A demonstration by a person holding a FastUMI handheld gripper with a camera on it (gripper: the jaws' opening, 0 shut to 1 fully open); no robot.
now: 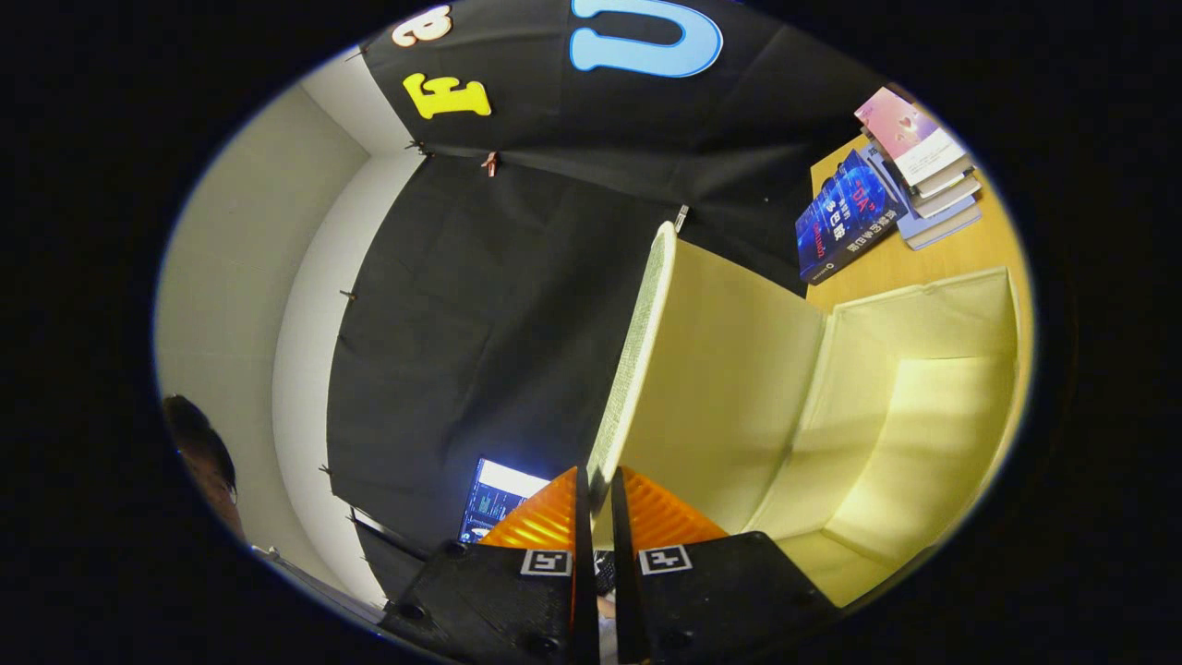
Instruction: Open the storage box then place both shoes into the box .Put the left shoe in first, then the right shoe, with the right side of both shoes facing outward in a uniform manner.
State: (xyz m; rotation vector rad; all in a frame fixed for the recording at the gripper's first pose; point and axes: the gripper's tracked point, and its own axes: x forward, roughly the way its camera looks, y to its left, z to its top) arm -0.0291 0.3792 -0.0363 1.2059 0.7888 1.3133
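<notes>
A: Step? Gripper [593, 494] state?
B: Opening. Fingers pinched the lid [711, 369] edge of the storage box [923, 434], lid raised, box on worktop [933, 263] below books [886, 199].
A: Next?
B: Likely release; fetch left shoe.

The raised lid [711, 369], pinched between the gripper [593, 489] fingers, leaves the box [923, 406] mouth wide open. Books [886, 199] stand beyond the box, well clear.

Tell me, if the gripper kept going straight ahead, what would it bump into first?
The gripper already pinches the box lid edge between its jaws, so the lid comes first; beyond it hangs the black cloth wall, though depth is unclear.
</notes>
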